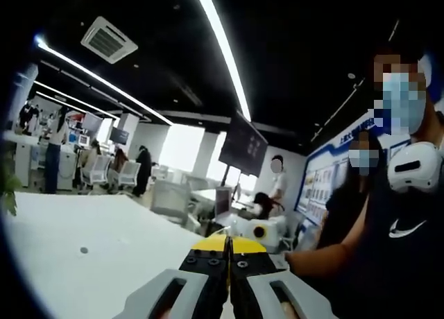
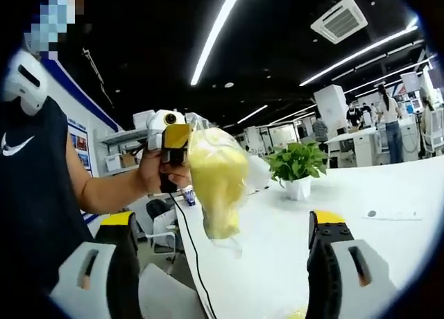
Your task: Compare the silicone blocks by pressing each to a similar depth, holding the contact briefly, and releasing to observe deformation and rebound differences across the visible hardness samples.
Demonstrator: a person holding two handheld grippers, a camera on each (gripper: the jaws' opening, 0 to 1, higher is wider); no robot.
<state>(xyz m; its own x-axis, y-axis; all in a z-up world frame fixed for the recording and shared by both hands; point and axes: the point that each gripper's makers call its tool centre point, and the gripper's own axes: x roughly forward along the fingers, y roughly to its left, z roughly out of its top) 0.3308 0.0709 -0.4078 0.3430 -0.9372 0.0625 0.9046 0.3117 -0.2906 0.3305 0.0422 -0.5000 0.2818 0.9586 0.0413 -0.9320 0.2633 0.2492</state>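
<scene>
A yellow silicone block (image 2: 216, 180) in a clear plastic bag hangs in the air over the edge of the white table (image 2: 388, 187). In the right gripper view, a person's hand holds my left gripper (image 2: 175, 144) above the block, pinching the top of the bag. In the left gripper view, that gripper's yellow-tipped jaws (image 1: 227, 245) are pressed together. My right gripper (image 2: 222, 225) is open, its two jaws standing wide apart below and to either side of the hanging block, not touching it.
A potted green plant (image 2: 297, 170) stands on the table behind the block. A black cable (image 2: 191, 253) trails down from the left gripper. A person in a black shirt (image 1: 399, 243) stands close by, with another beside. Office desks and people fill the background.
</scene>
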